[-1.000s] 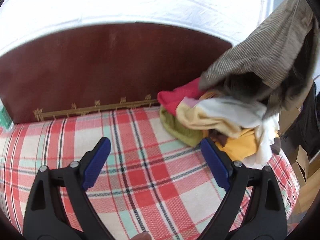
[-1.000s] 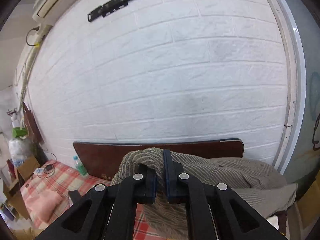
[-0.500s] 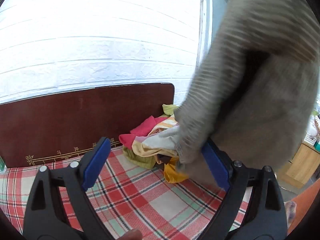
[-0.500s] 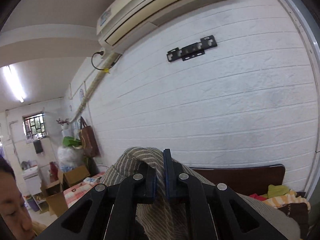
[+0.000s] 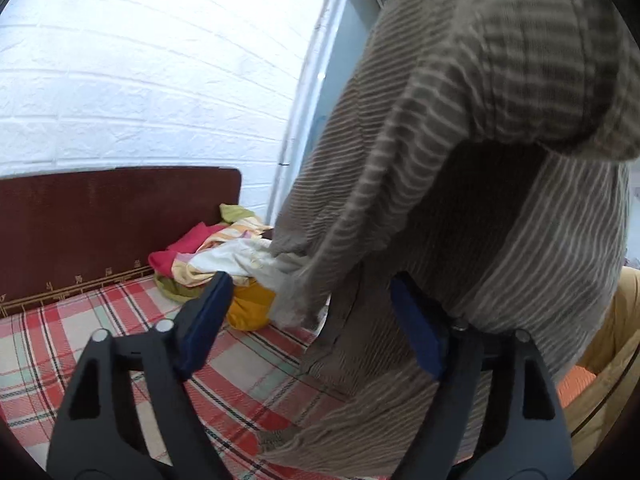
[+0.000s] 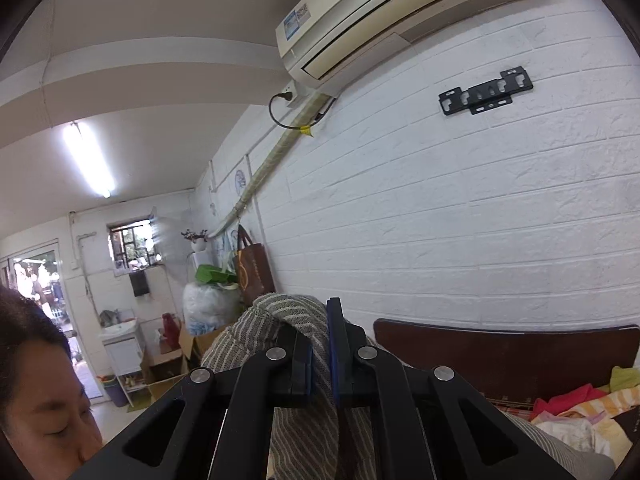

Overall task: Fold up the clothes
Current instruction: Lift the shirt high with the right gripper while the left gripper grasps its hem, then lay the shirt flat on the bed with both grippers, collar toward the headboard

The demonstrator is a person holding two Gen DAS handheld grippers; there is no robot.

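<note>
Catch a free edge of the lifted garment

Your right gripper (image 6: 320,354) is clenched on the striped brown garment (image 5: 460,200), which hangs at frame right over the plaid bed (image 5: 80,340); your left gripper (image 5: 312,320), released, has just been narrowing with cloth between its fingers, so pinch a hem, not a bunch.

left gripper (image 5: 308,320): black frame | blue pads | silver screws
</note>
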